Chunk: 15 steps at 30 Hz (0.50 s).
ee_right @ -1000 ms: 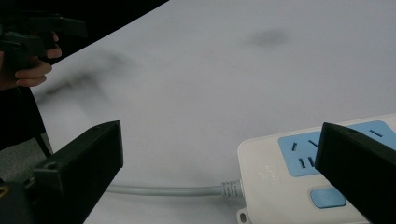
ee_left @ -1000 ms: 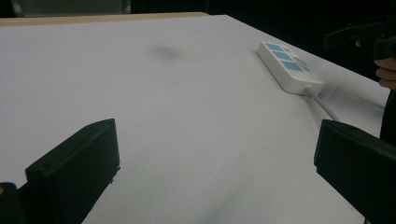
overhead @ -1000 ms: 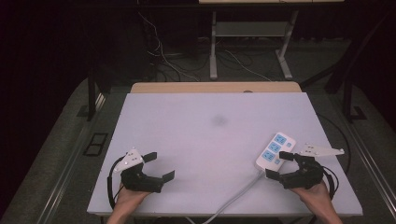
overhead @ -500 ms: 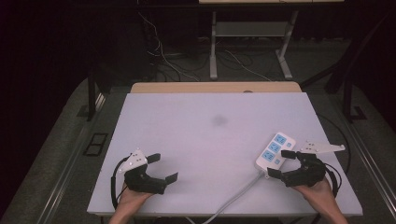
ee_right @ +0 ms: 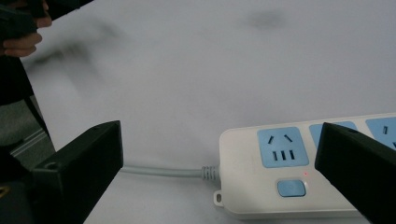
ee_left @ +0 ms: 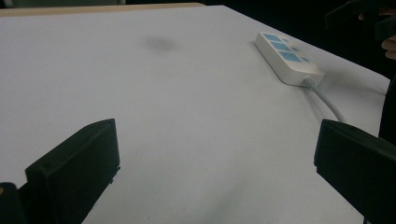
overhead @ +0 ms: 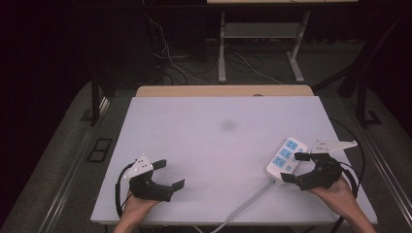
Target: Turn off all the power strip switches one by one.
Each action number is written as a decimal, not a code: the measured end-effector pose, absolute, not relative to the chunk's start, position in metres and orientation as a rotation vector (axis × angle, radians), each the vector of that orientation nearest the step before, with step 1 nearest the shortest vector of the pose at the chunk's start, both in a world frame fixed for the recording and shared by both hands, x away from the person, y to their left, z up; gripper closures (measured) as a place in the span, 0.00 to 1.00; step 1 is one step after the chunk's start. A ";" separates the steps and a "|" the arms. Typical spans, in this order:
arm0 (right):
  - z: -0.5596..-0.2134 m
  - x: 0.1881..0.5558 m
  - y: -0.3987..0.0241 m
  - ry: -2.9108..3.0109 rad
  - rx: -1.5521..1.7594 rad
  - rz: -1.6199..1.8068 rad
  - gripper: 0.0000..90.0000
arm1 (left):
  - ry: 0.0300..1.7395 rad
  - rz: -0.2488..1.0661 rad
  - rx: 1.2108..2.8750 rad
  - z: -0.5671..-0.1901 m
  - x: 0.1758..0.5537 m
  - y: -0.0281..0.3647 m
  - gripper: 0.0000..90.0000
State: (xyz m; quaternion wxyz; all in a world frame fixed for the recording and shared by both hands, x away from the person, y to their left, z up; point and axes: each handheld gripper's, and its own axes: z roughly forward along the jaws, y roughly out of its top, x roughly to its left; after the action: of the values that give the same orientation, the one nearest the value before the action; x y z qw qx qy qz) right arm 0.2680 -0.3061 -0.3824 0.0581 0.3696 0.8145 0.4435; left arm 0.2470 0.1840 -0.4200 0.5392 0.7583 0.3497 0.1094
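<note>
The right hand-held gripper [overhead: 297, 168] is hovering with its jaws spread wide, empty, right at the near end of the white power strip [overhead: 285, 156], whose grey cable [overhead: 243, 206] is running back past it off the worktop [overhead: 214, 141]. The left hand-held gripper [overhead: 169, 174] is sitting well apart, also spread, gripping nothing. Beyond both, a faint dark smudge [overhead: 227, 125] is showing.

Both grippers are black with blocky fingers [ee_left: 74, 163]; grey three-cornered plates on top; black cables trailing; forearms bare.

white table [overhead: 204, 145]; white power strip [overhead: 286, 155] near right edge, grey cord [overhead: 243, 206] trailing off front.
</note>
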 end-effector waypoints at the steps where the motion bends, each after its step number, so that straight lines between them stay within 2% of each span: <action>1: -0.382 0.268 -0.306 2.468 1.120 1.344 0.01 | 0.835 0.259 1.803 -0.420 0.247 0.184 0.00; 15: -0.365 0.280 -0.314 2.603 1.070 1.157 0.01 | 0.854 0.290 1.800 -0.420 0.248 0.185 0.00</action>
State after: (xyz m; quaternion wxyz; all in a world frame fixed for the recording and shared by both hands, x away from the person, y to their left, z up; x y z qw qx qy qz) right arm 0.2803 -0.3135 -0.3653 0.0492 0.3513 0.8544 0.3798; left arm 0.2482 0.1850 -0.4198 0.5348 0.7554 0.3585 0.1216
